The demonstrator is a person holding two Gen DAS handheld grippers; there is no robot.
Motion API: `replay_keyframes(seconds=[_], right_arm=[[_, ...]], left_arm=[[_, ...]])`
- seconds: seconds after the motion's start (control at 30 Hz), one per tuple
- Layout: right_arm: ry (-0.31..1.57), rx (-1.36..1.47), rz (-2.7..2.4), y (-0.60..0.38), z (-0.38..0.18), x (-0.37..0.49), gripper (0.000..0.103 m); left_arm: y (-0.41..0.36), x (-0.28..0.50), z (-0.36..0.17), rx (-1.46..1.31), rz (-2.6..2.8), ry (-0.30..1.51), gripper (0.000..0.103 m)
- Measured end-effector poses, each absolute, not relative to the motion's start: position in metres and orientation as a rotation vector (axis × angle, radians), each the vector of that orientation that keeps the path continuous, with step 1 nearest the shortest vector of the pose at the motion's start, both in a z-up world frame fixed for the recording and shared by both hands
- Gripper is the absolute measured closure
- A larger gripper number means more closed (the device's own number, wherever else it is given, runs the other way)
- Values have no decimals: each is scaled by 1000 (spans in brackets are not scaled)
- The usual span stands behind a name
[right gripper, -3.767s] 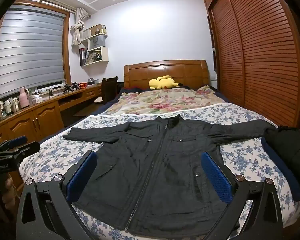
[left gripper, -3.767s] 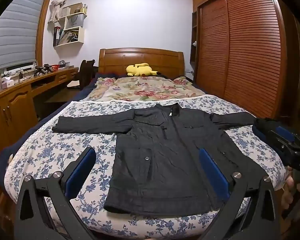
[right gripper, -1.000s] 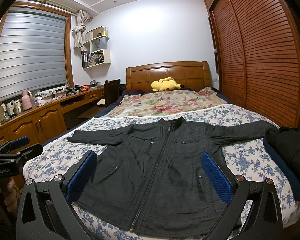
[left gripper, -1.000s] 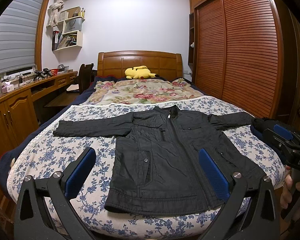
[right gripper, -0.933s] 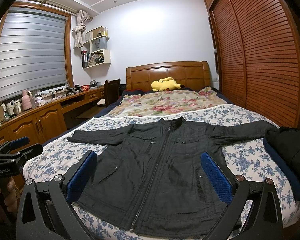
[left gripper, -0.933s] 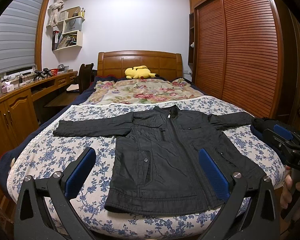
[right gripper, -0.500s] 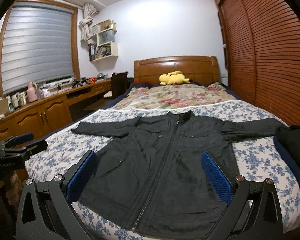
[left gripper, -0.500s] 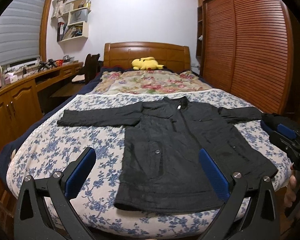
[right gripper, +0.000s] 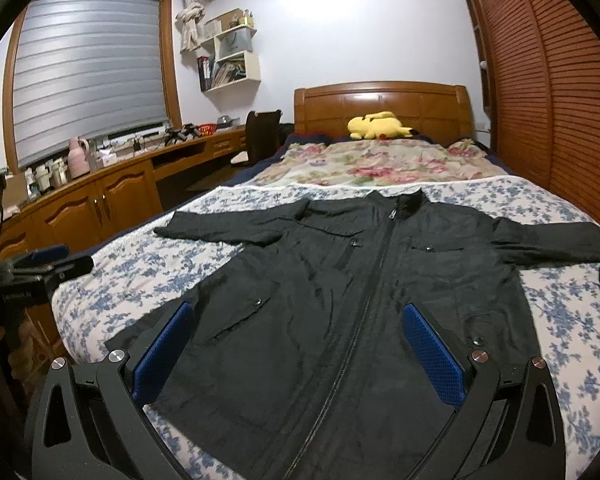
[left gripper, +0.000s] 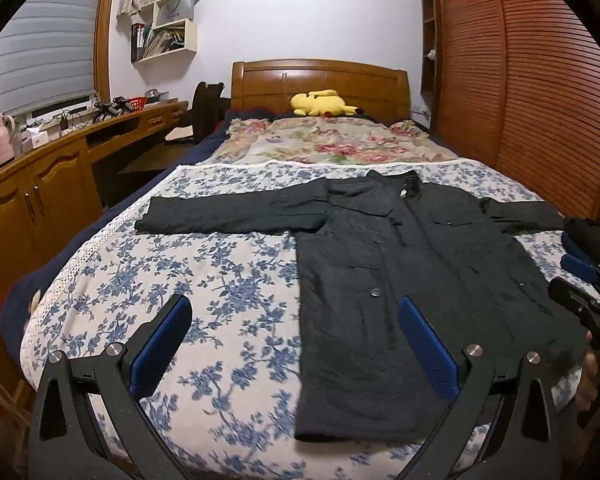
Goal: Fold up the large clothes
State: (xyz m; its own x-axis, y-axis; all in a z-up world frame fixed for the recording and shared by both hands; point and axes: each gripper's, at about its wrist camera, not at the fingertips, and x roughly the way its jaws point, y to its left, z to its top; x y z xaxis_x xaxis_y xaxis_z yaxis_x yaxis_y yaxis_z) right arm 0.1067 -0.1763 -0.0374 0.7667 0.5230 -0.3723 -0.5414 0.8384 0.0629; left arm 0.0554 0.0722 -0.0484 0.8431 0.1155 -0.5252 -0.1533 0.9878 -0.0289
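We record the black jacket lying flat, front up and zipped, on the bed, its long axis running away from the jaws: collar far, hem near, sleeves spread to both sides. The right gripper hangs over the hem, jaws wide apart and empty. The left gripper straddles the jacket's left edge, jaws likewise spread, holding nothing.

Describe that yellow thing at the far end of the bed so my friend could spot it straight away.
Start at the wooden headboard at the far end of the bed. Lying right against its foot, beyond the rose-patterned quilt, is a yellow plush toy. It is the only bright yellow thing in the room, far from the black jacket spread near the camera.
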Motion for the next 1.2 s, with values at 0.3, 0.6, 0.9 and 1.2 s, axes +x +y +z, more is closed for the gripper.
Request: replay_keyframes(seconds=[0.3,0.6,0.9,1.2], right_arm=[[438,-56,625,-147,-36,159,0],[473,-126,670,-104,-39,218,0],[537,-231,701,-81,-71,252,0],[601,-211,747,-112,-69,238,0]], left_arm=[[123,100,-74,-112,186,600,0],[168,153,-86,-179,215,589,0],[203,217,-96,-196,236,597,0],[224,270,-119,-147,216,672,1]])
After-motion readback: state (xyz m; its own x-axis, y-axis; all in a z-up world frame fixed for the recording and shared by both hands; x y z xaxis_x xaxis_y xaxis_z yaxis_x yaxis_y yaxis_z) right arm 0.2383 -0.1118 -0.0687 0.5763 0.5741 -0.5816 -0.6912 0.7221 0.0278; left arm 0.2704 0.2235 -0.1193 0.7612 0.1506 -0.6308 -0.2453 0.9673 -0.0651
